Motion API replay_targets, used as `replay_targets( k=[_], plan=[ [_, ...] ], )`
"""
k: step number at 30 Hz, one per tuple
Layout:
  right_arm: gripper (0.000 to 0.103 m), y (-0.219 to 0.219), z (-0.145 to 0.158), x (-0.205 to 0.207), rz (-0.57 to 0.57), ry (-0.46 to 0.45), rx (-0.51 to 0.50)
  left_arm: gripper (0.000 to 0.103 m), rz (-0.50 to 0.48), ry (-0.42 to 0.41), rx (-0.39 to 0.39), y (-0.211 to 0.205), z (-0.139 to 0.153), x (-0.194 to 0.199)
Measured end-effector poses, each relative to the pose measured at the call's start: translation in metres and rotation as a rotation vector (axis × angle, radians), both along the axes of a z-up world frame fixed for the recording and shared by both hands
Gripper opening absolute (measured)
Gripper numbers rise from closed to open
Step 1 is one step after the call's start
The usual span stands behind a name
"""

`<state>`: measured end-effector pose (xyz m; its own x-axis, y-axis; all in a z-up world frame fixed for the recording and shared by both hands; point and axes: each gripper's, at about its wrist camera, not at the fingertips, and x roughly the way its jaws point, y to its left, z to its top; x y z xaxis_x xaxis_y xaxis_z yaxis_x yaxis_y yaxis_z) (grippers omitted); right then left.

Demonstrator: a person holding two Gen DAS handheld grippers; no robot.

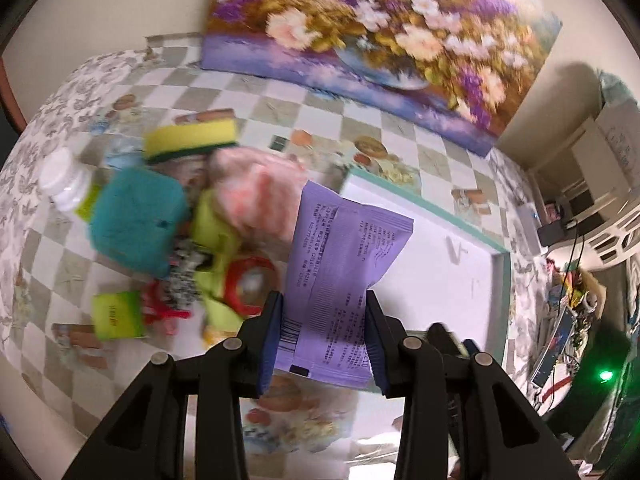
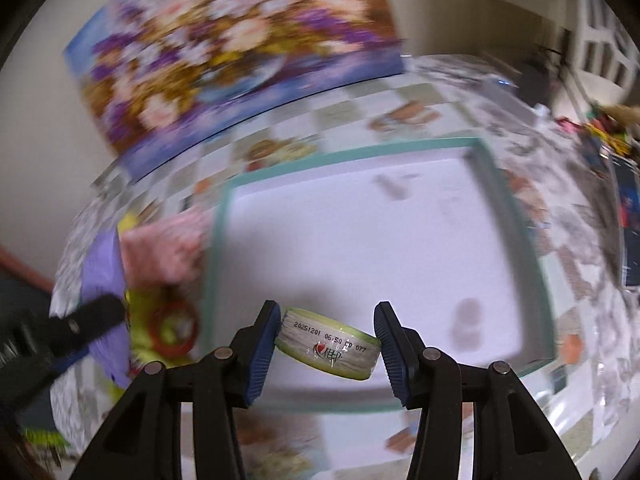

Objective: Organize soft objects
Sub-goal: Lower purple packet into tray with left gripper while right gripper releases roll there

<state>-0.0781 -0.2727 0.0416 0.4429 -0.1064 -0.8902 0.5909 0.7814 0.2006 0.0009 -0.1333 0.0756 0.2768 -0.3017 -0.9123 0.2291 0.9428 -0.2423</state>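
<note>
My left gripper [image 1: 325, 322] is shut on a purple printed packet [image 1: 340, 264] and holds it above the table, beside the left edge of the white tray [image 1: 460, 280]. My right gripper [image 2: 328, 334] is shut on a small green-and-white wrapped pack [image 2: 328, 350] with a printed date, held over the front part of the tray [image 2: 360, 240]. A pile lies left of the tray: a teal sponge [image 1: 138, 222], a yellow-green sponge [image 1: 190, 138], a pink fluffy cloth [image 1: 260, 196], a green cloth [image 1: 214, 240] and a red tape roll [image 1: 248, 284].
A white-capped bottle [image 1: 66, 182] lies at the pile's left. A small green pack [image 1: 116, 316] sits in front. A flower painting [image 1: 380, 40] leans on the wall behind the checkered tablecloth. Cluttered shelves and cables [image 1: 572, 280] stand at the right.
</note>
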Motion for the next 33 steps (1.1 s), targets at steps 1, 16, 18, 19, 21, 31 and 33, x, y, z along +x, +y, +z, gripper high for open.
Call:
replay_targets(
  k=[1, 16, 18, 19, 21, 31, 33],
  plan=[
    [0.052, -0.008, -0.002, -0.001, -0.025, 0.002, 0.003, 0.04, -0.008, 0.011, -0.002, -0.008, -0.005, -0.001],
    [0.052, -0.077, -0.025, -0.026, -0.227, 0.053, 0.03, 0.041, -0.18, 0.018, 0.048, -0.076, -0.066, -0.005],
    [0.052, -0.077, -0.024, -0.027, -0.229, 0.061, 0.013, 0.041, -0.188, 0.003, 0.055, -0.078, -0.067, -0.004],
    [0.052, -0.078, -0.024, -0.027, -0.231, 0.064, 0.008, 0.041, -0.192, 0.006, 0.054, -0.078, -0.069, -0.004],
    [0.052, -0.079, -0.024, -0.029, -0.245, 0.074, -0.01, 0.041, -0.193, 0.023, 0.059, -0.077, -0.073, -0.003],
    [0.052, -0.074, -0.037, -0.02, -0.198, 0.156, -0.055, 0.042, -0.178, 0.074, 0.12, -0.076, -0.1, -0.001],
    [0.052, -0.073, -0.038, -0.02, -0.193, 0.16, -0.058, 0.042, -0.178, 0.081, 0.119, -0.075, -0.103, -0.001]
  ],
)
